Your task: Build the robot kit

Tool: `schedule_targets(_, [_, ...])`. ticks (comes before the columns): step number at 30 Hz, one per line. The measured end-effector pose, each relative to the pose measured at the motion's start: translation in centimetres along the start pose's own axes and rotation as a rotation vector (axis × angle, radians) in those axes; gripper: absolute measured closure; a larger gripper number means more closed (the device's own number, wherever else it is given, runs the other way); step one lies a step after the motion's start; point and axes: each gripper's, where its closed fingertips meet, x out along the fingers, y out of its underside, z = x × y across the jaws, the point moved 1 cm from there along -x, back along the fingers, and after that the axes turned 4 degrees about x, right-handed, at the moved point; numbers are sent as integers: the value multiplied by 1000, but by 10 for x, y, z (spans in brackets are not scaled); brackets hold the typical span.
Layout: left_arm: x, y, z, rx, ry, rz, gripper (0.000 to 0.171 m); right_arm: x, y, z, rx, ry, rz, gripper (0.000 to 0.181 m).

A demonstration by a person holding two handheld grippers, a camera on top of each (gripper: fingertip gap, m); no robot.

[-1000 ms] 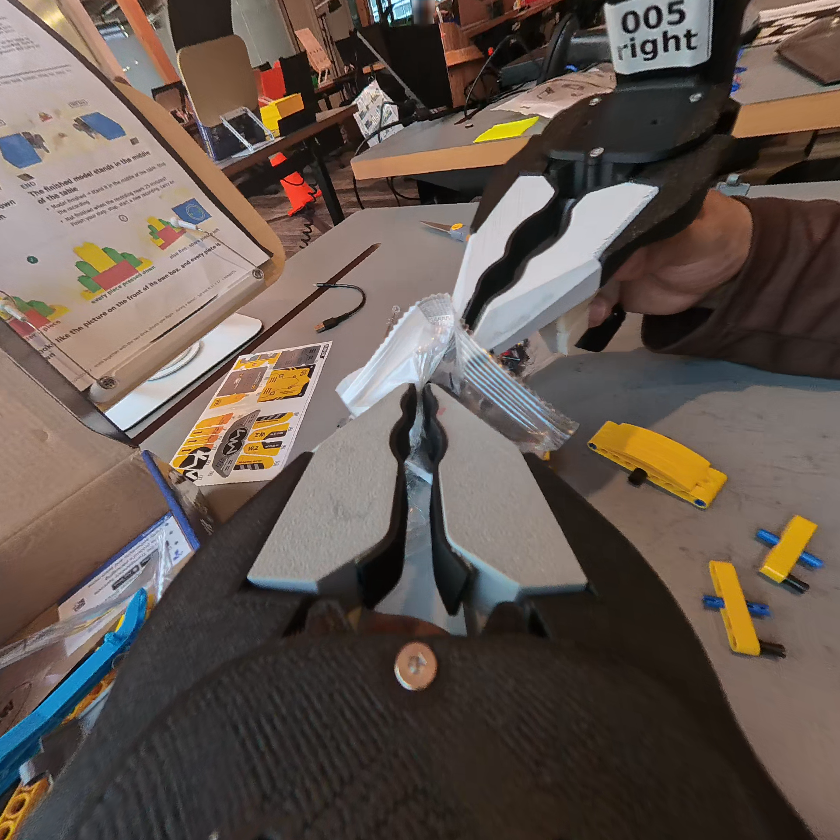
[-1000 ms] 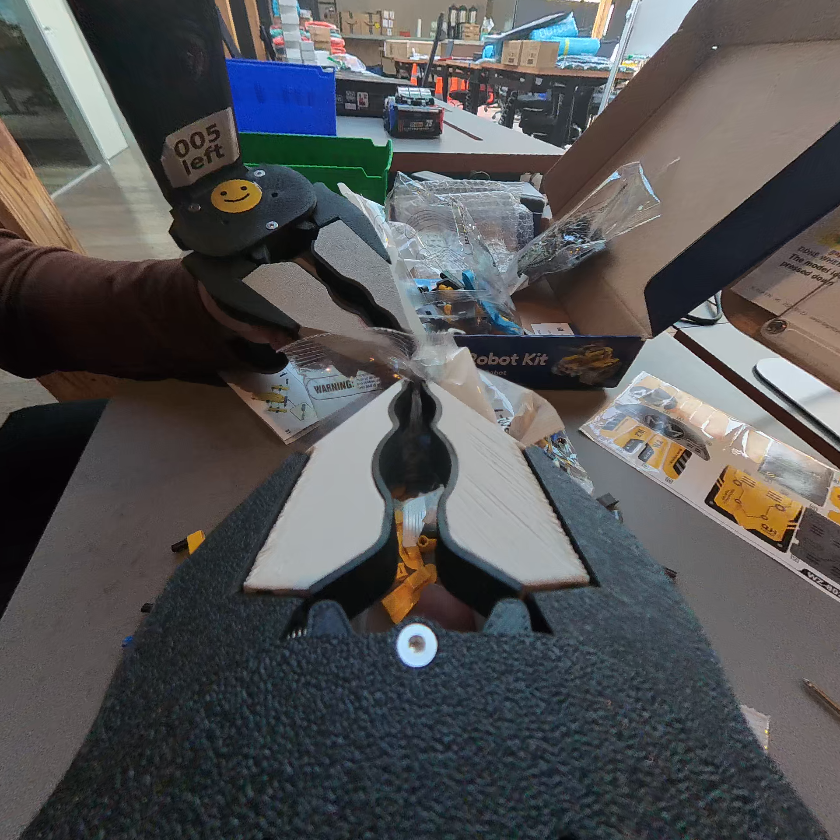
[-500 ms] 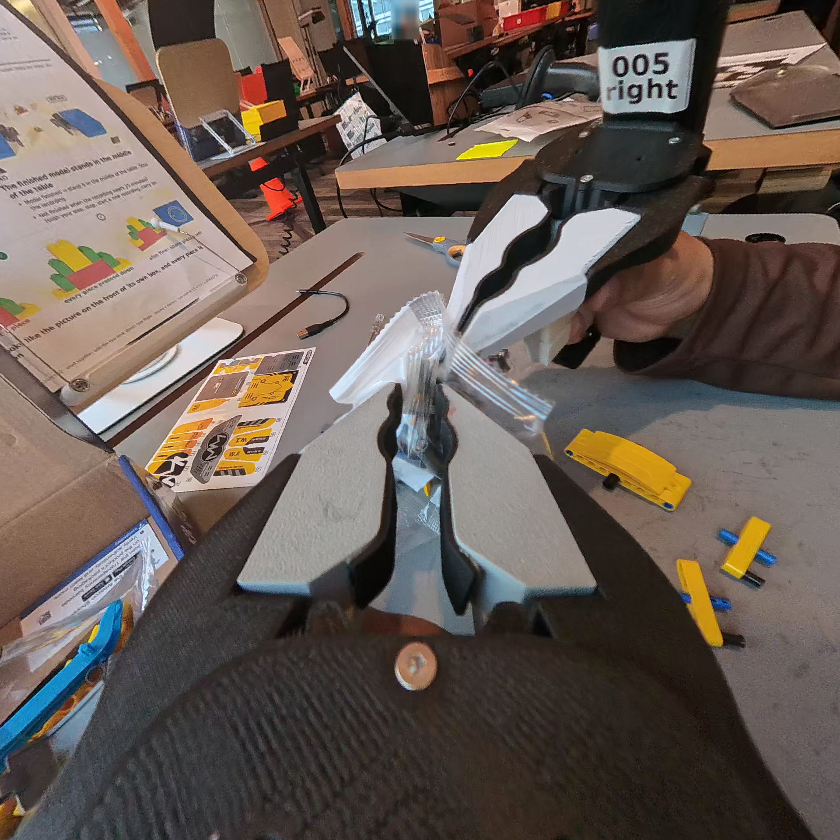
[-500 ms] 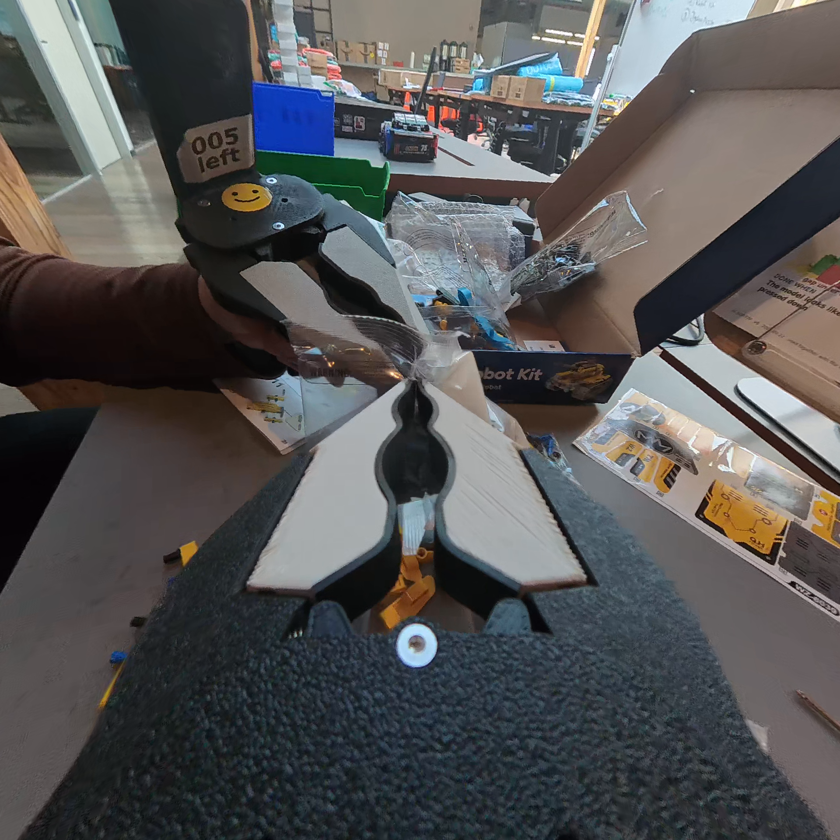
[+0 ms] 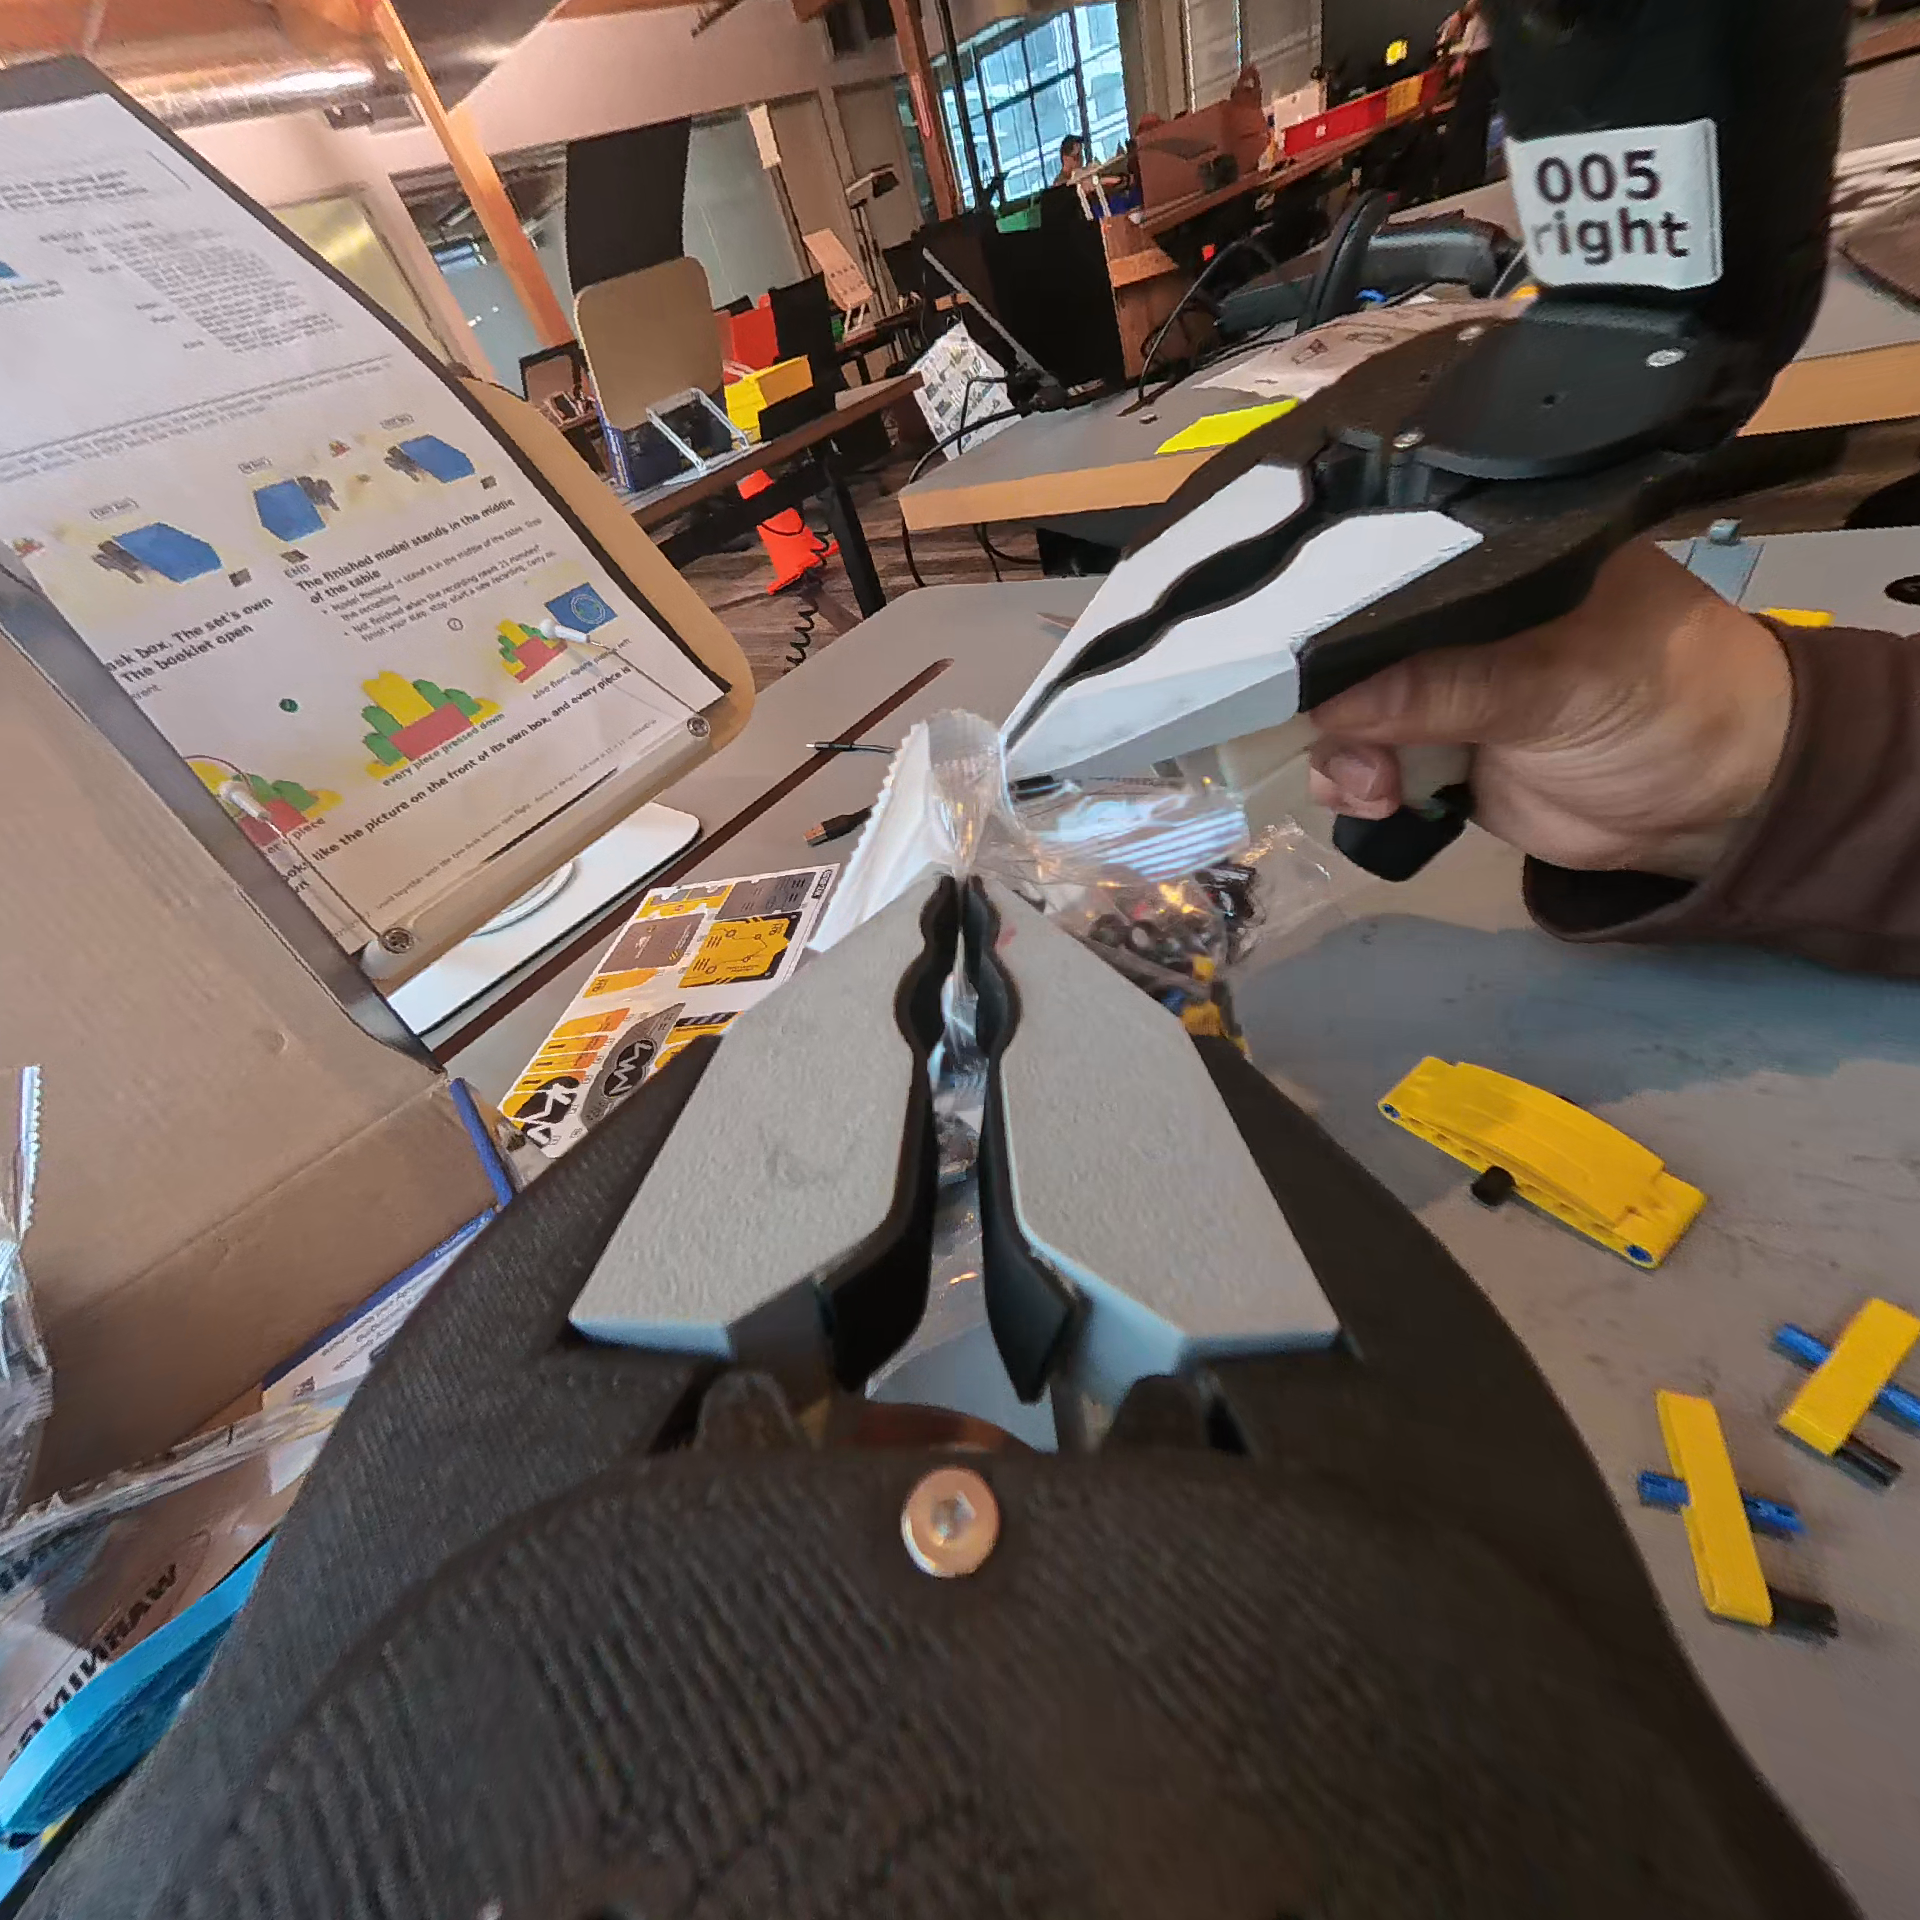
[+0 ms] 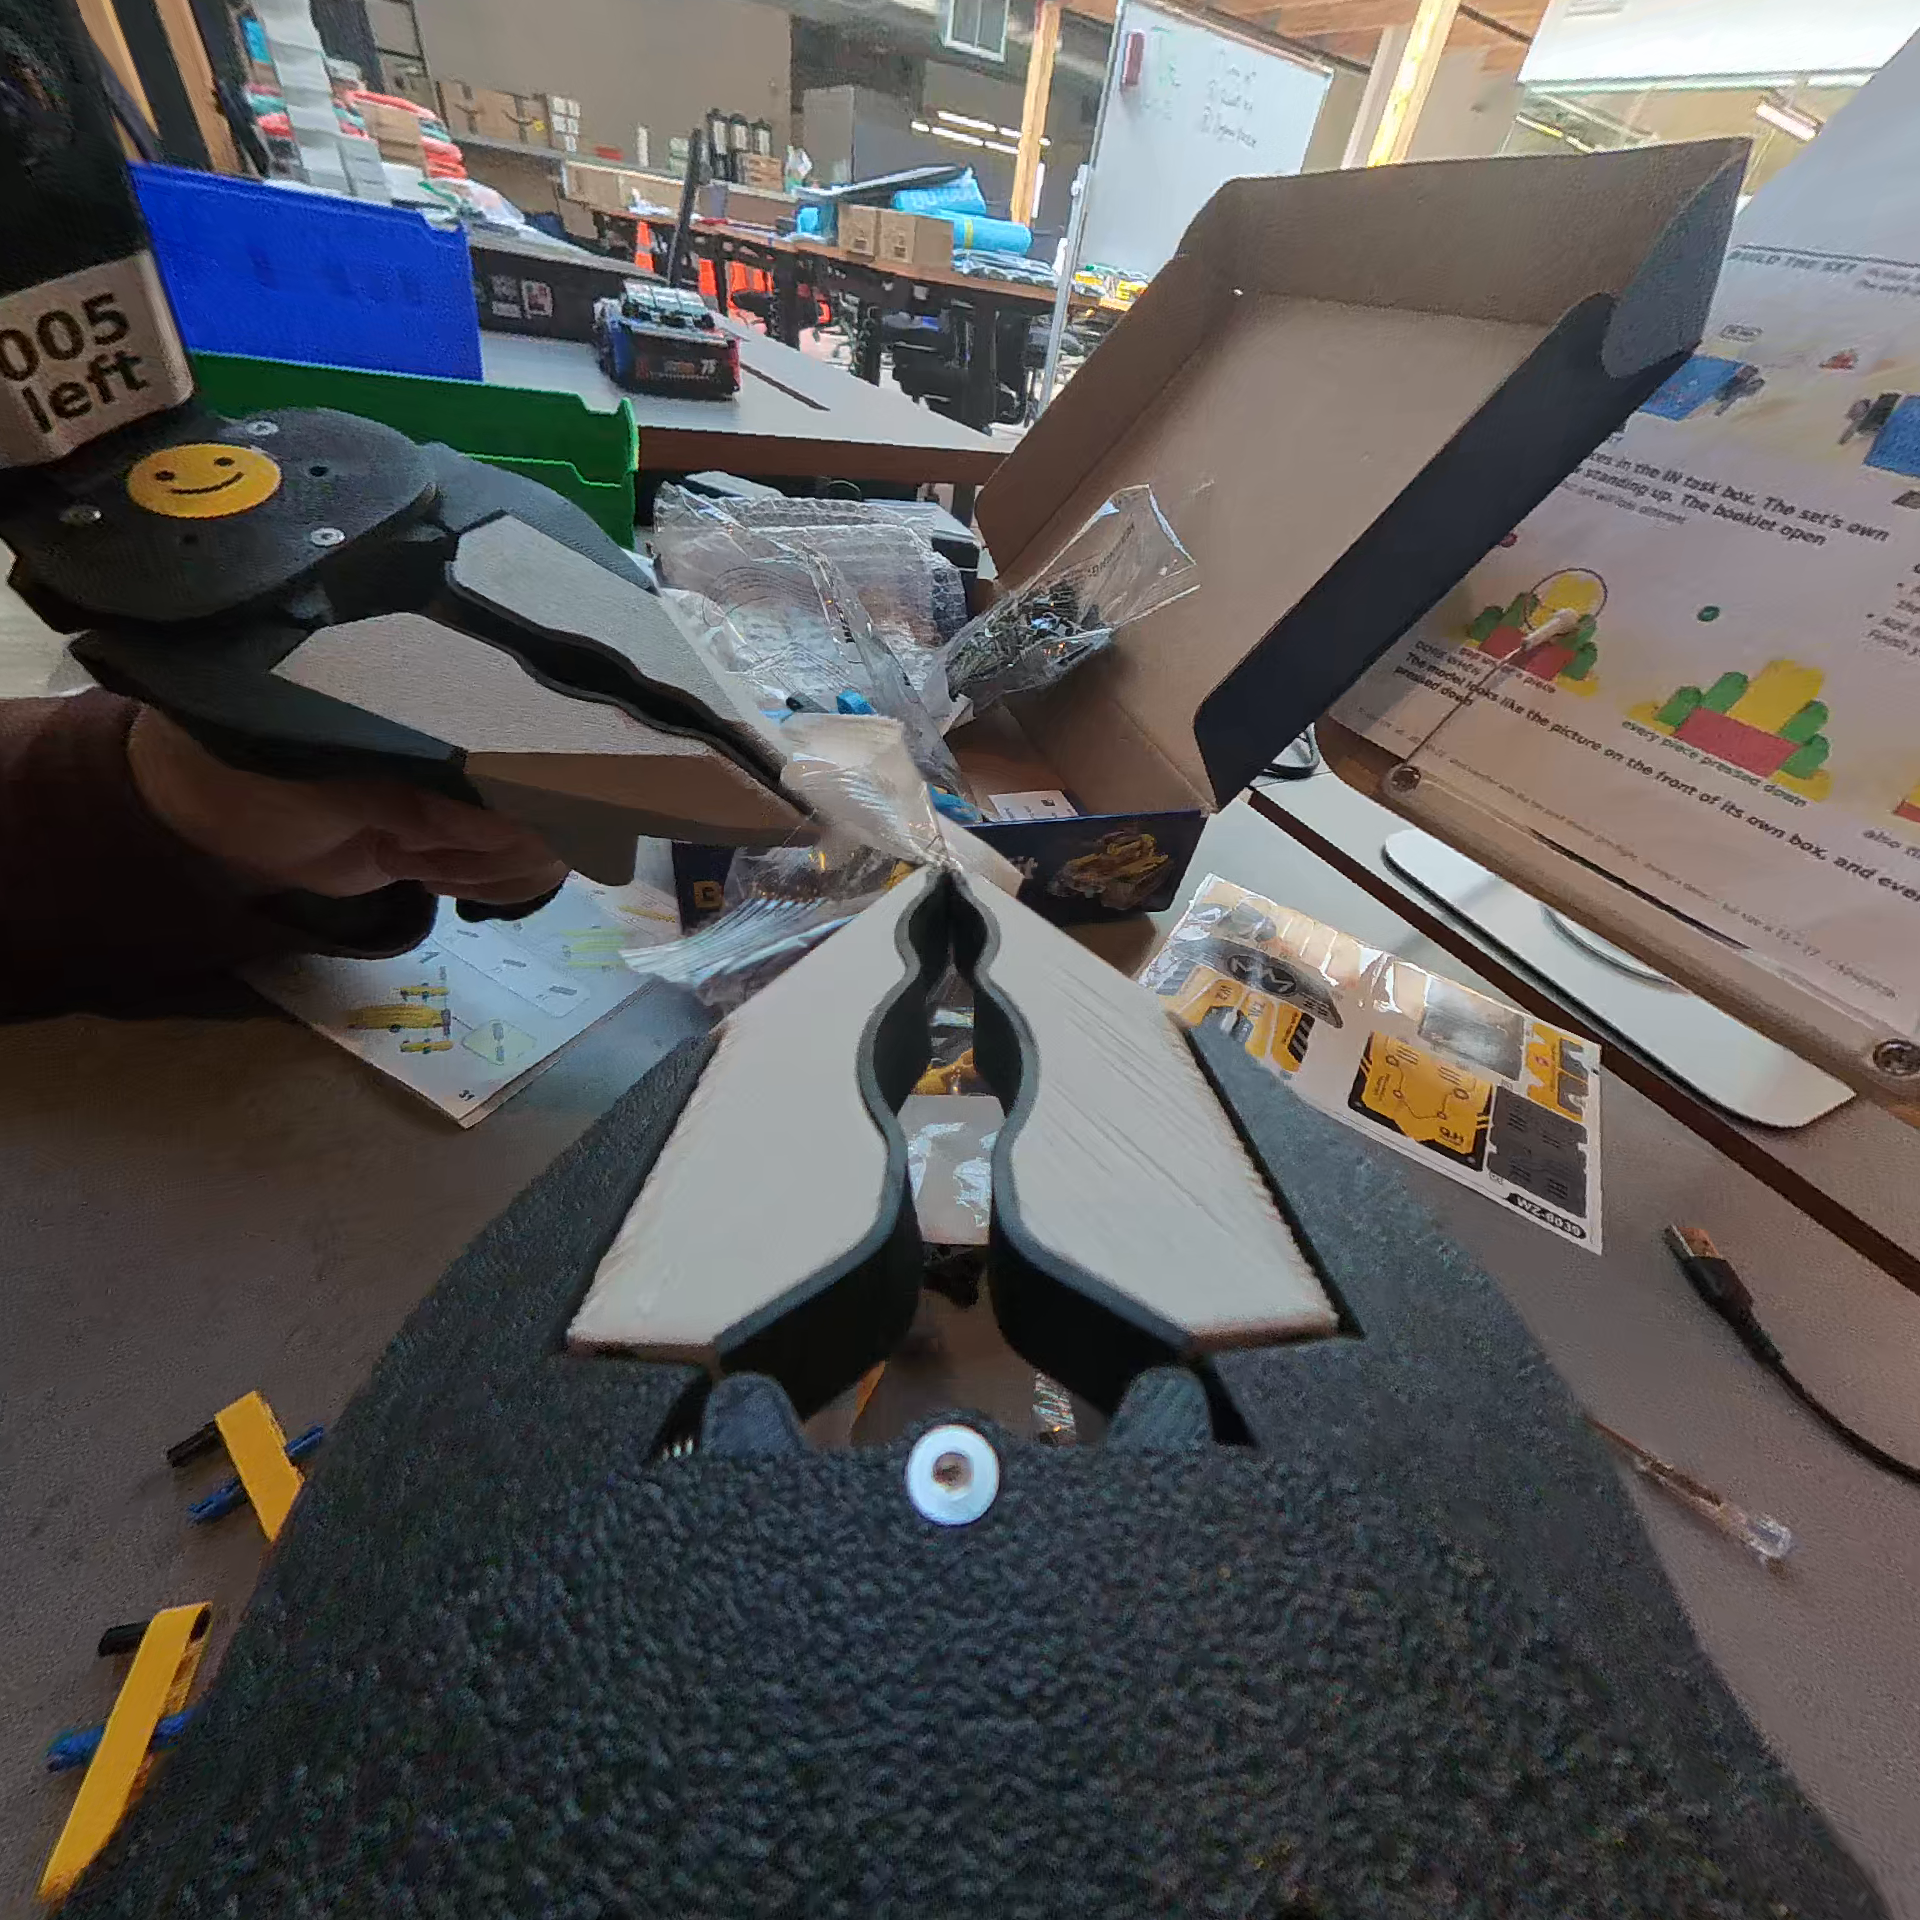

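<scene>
Since 1.0 s ago the clear plastic parts bag hangs lower, nearer the worktop, its mouth spread wider. Left gripper and right gripper have fingers closed on opposite bag edges; pull continues.

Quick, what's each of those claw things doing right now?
Left gripper: closed on the clear plastic bag.
Right gripper: closed on the same bag's edge.
</scene>
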Motion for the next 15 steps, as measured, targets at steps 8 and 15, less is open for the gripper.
schedule_targets(8, [-3,1,14,-142,6,-21,171,6,-2,-1,36,15,0,181])
schedule_targets(15, [-4,5,12,-163,73,6,171,5,1,1,54,-46,-4,181])
